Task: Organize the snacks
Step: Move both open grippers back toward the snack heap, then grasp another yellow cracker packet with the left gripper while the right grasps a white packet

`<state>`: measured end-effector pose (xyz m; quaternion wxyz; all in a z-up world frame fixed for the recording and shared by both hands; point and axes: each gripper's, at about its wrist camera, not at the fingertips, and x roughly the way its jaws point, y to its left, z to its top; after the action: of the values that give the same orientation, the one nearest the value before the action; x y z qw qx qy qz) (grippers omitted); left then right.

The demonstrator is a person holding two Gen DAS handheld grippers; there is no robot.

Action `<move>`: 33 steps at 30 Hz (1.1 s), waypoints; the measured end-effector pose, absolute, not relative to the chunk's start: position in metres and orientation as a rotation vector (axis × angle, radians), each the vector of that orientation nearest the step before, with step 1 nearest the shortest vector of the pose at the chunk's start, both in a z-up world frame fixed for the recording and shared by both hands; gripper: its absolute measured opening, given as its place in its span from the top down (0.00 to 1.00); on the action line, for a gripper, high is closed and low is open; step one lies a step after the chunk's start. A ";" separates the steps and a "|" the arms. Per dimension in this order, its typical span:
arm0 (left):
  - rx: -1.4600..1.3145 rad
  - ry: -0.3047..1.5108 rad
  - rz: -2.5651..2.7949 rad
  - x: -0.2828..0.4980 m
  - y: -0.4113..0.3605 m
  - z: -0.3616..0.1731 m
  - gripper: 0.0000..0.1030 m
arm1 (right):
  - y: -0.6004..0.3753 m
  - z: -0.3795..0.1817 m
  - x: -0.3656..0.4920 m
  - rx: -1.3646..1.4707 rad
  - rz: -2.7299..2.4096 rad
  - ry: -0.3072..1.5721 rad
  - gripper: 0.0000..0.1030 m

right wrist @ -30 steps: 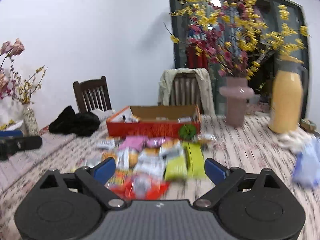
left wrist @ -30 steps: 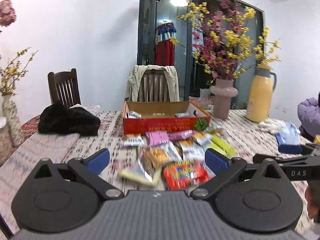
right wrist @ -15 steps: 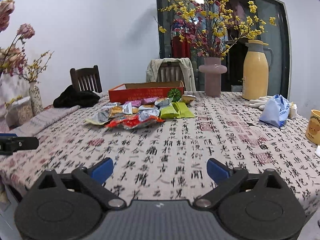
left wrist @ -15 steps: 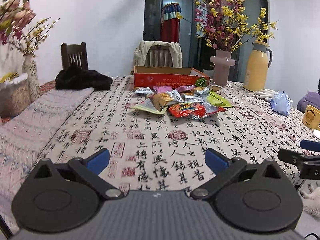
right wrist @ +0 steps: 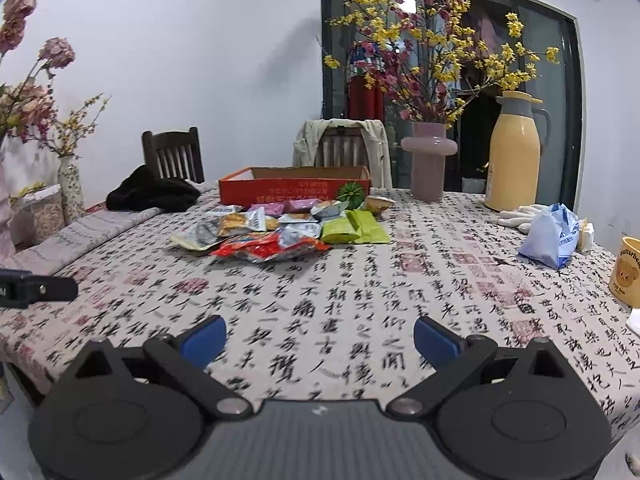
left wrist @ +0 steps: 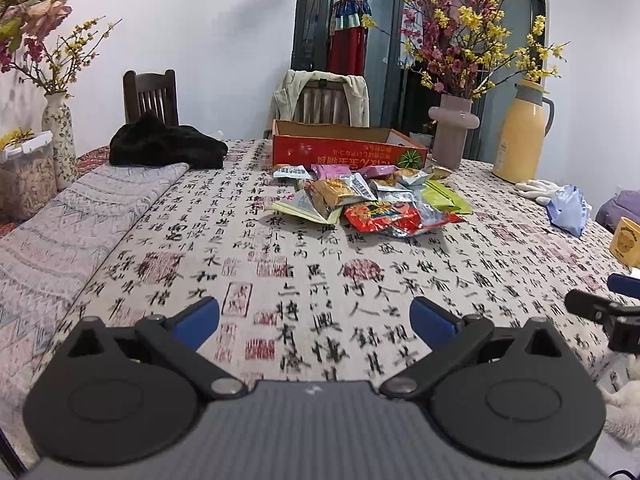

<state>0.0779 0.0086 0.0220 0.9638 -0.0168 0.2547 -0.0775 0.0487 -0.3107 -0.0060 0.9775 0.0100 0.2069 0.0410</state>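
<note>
A heap of snack packets (left wrist: 368, 200) (right wrist: 280, 228) lies mid-table, with a red packet (left wrist: 380, 216) at its near edge and green packets (right wrist: 356, 228) on its right. Behind it stands an open red cardboard box (left wrist: 344, 148) (right wrist: 294, 190). My left gripper (left wrist: 314, 320) hangs open over the near part of the tablecloth, far short of the heap, nothing between its blue fingertips. My right gripper (right wrist: 320, 338) is open too, empty, near the table's front edge. Each gripper's tip shows at the side of the other's view.
A black garment (left wrist: 164, 144) lies at the back left and a pink vase (left wrist: 454, 132) with flowering branches at the back right. Farther right are a yellow thermos (right wrist: 514, 152), a blue bag (right wrist: 550, 236) and a yellow mug (right wrist: 628, 272). Chairs stand behind the table.
Both grippers have pulled back from just above the snack heap toward the table's front edge. In the last half second the left one edged a little closer again. Both stayed open.
</note>
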 end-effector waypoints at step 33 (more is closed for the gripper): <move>0.008 0.691 -0.212 0.464 -0.001 0.052 0.06 | -0.391 0.053 0.444 0.068 0.171 0.600 0.03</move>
<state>0.4642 -0.0008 0.0516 0.9355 0.0037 0.3378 -0.1039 0.4435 -0.3908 0.0535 0.9512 0.0336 0.2951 0.0840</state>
